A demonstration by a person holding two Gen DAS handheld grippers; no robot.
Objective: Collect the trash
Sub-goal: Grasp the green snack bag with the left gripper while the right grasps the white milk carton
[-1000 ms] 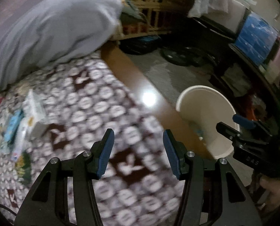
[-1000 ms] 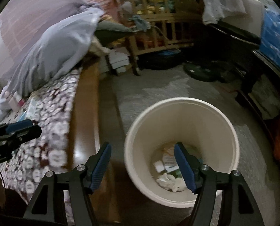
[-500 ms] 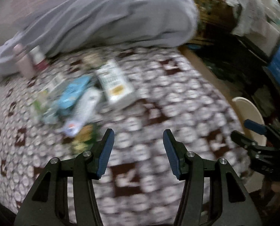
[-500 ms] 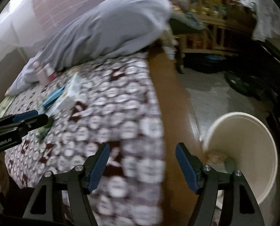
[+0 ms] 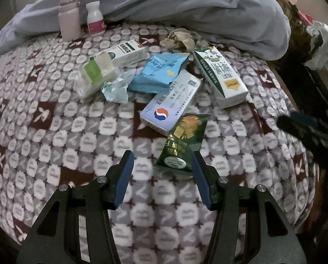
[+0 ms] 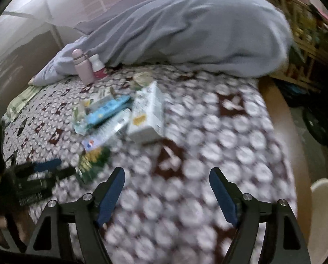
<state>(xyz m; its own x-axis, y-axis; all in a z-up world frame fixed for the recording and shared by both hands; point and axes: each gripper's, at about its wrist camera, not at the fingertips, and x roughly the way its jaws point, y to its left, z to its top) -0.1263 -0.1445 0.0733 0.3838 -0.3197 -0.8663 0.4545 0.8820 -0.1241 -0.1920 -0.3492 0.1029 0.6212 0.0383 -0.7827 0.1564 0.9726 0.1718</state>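
Left gripper [image 5: 162,171] hung over a patterned bedspread [image 5: 53,145], blue-padded jaws apart, nothing pinched; near end of a green snack packet [image 5: 183,142] lay just ahead of the gap, close to the right-hand pad. Beyond it, a heap of trash: white-and-blue flat box [image 5: 171,103] touching the packet's far end, blue foil pouch [image 5: 161,73] partly overlapping that box, milk carton [image 5: 221,74] on its side to the right, green-and-white box [image 5: 124,54] behind, crumpled clear wrapper [image 5: 97,74] at left, wad of crumpled paper [image 5: 179,38] at the back. Pink bottle [image 5: 68,15] and small white bottle [image 5: 95,18] upright near a grey blanket [image 5: 186,6]. Print on the boxes too small to read.

Right gripper [image 6: 167,187] also above the bedspread, jaws opening, only cloth beneath. Motion-blurred on that side: same heap smeared into streaks, carton barely recognisable. Cream rim of a bin [image 6: 324,215] cut off at the lower right edge, contents hidden. Right gripper's tip seen only as a dark blur at the left view's right edge.
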